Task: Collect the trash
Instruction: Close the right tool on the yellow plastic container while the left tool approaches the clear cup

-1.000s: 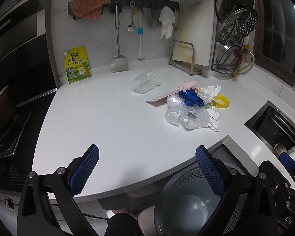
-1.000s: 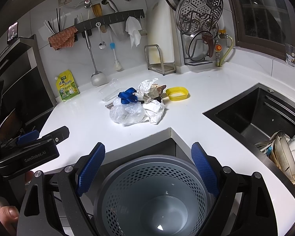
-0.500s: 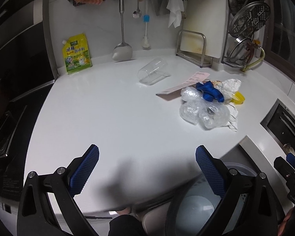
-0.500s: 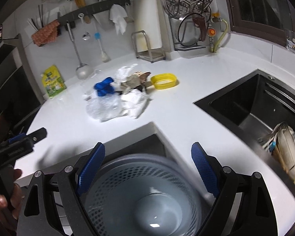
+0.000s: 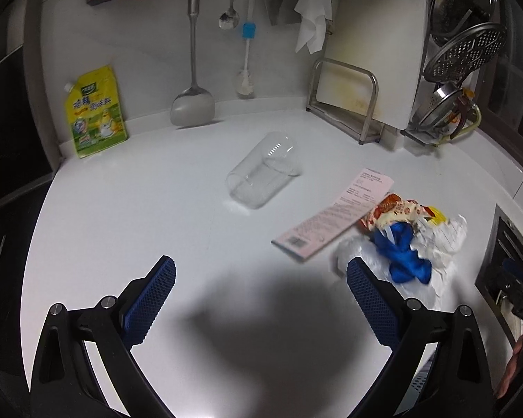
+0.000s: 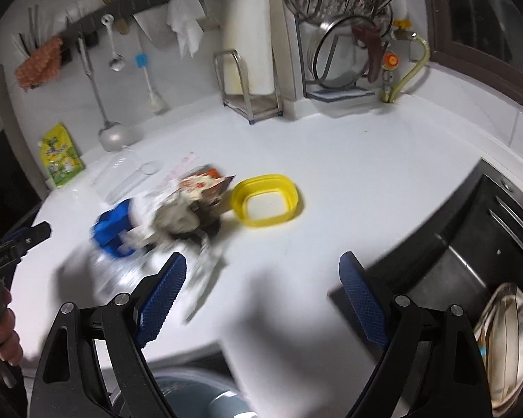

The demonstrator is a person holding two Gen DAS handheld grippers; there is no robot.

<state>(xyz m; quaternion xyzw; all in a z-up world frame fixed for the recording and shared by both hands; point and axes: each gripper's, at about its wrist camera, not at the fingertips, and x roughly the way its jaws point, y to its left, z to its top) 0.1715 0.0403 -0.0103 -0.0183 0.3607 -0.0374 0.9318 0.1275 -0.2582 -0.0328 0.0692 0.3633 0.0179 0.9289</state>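
A trash pile lies on the white counter: a blue glove, crumpled clear plastic, white wrappers, a printed snack wrapper and a pink receipt. A clear plastic cup lies on its side behind them. A yellow lid sits right of the pile. My left gripper is open and empty, just left of the pile. My right gripper is open and empty, in front of the pile. The grey trash bin shows below the counter edge.
A sink with dishes lies at the right. A yellow seasoning pouch, hanging utensils, a metal rack and a pot-lid stand line the back wall.
Both grippers have moved forward over the counter toward the trash pile. The bin has dropped nearly out of view. Both stay open.
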